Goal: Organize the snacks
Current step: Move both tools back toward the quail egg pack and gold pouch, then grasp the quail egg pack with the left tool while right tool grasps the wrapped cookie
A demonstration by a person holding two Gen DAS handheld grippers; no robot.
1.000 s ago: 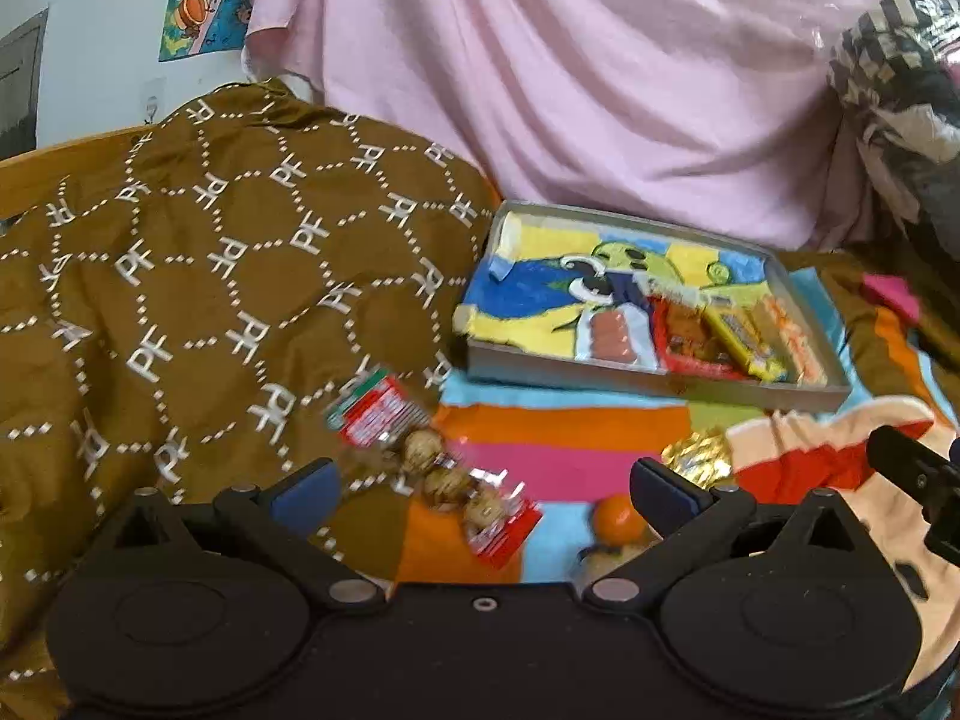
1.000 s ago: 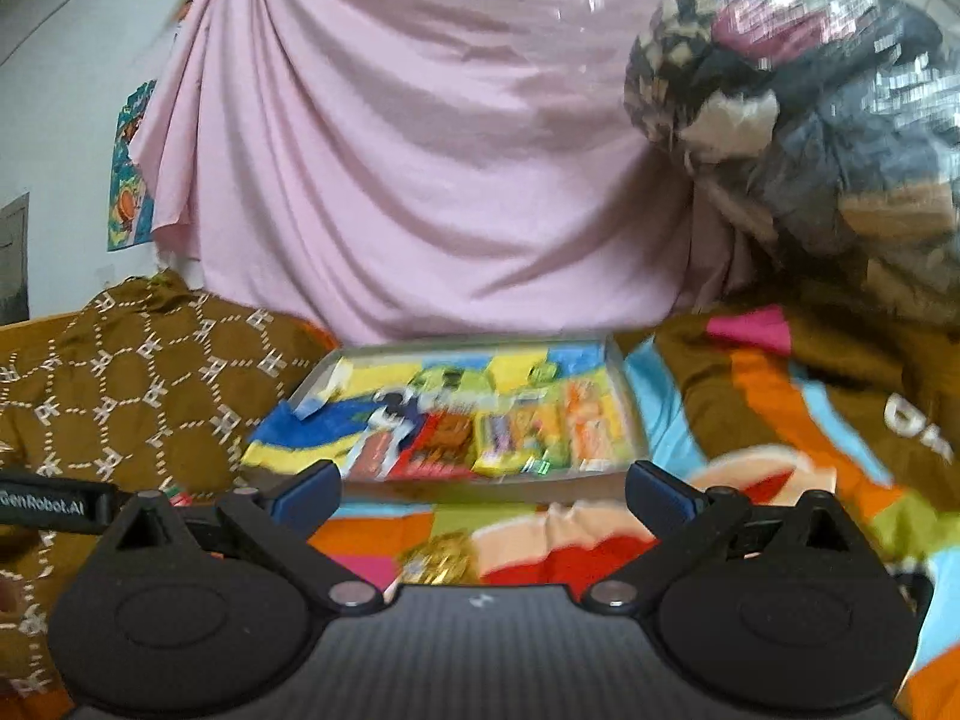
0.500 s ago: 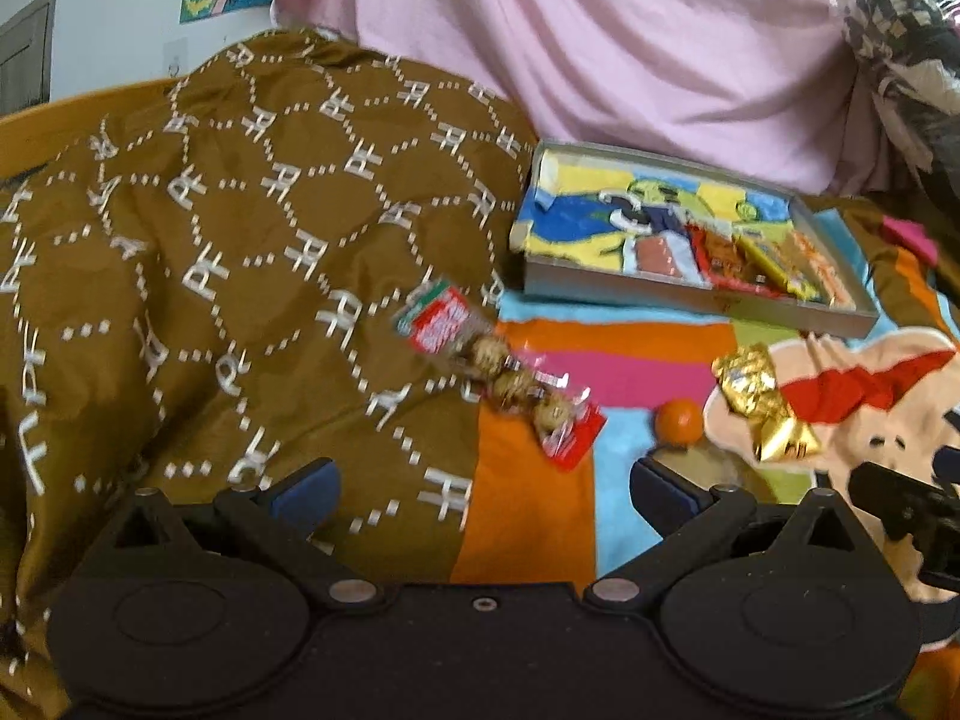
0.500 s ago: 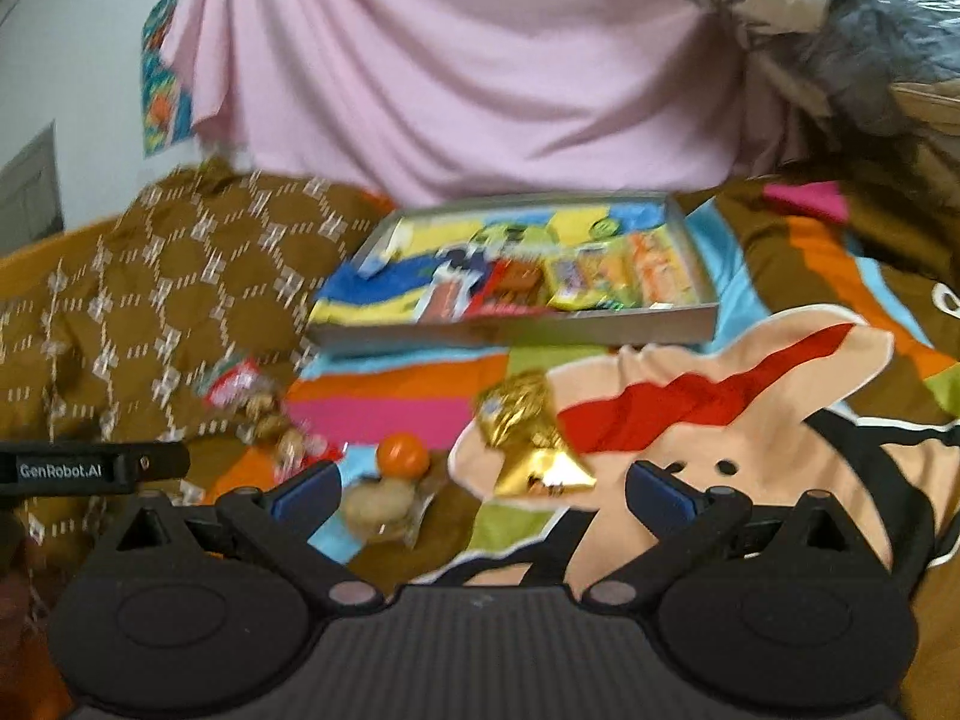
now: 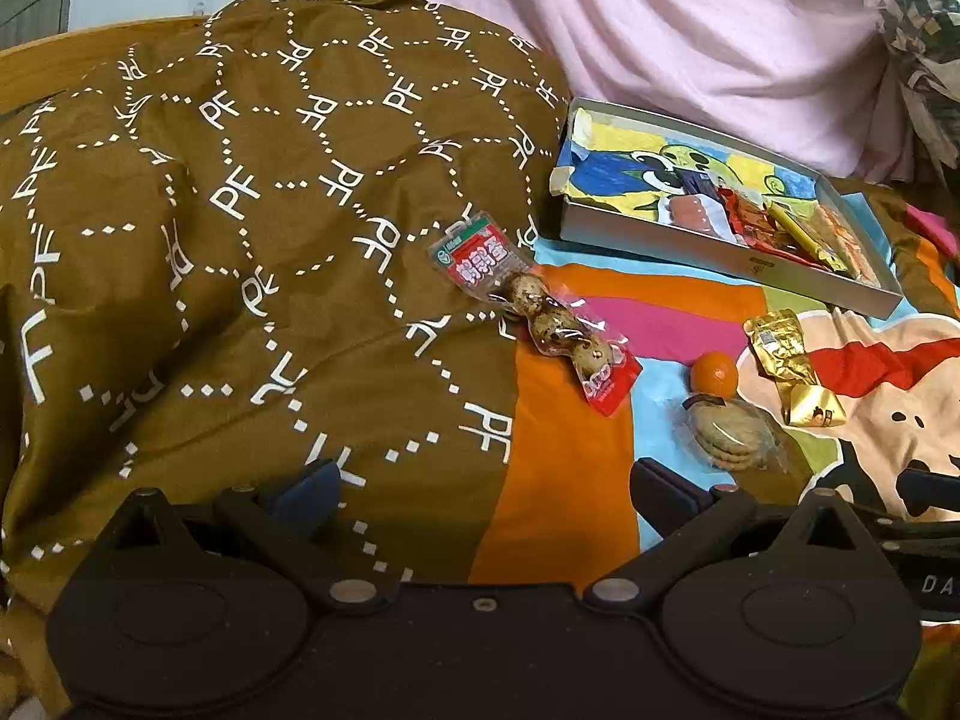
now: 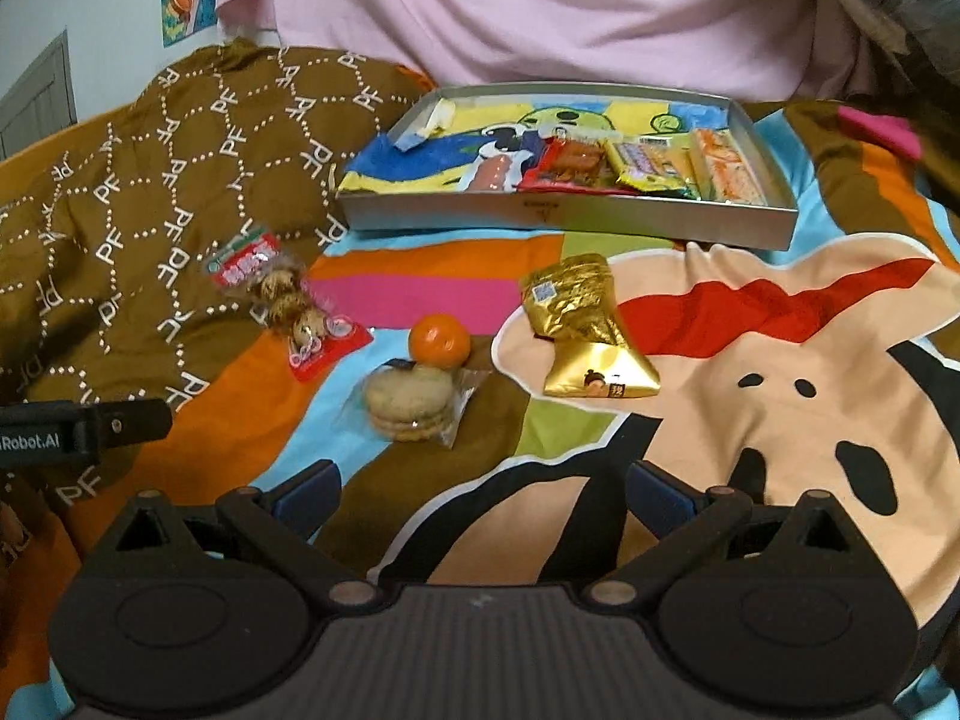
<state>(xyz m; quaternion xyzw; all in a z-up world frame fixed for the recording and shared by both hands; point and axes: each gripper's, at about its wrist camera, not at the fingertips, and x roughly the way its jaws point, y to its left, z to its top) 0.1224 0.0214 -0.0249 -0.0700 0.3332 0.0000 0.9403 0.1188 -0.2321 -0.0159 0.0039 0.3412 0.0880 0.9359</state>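
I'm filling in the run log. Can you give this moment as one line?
phase: approach | left gripper: open, empty | right gripper: open, empty | loose: egg pack, orange, cookies, gold pouch | tray: partly filled

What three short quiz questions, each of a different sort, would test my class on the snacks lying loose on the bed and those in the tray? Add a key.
1. True or false: the orange sweet lies inside the tray.
2. Which loose snack lies nearest the tray? A) cookie pack B) gold packet C) quail-egg pack
3. Fill in: both the left gripper and the right gripper have fingers spread, holding ____.

Key
1. False; it lies on the striped blanket, touching the cookie pack.
2. B
3. nothing
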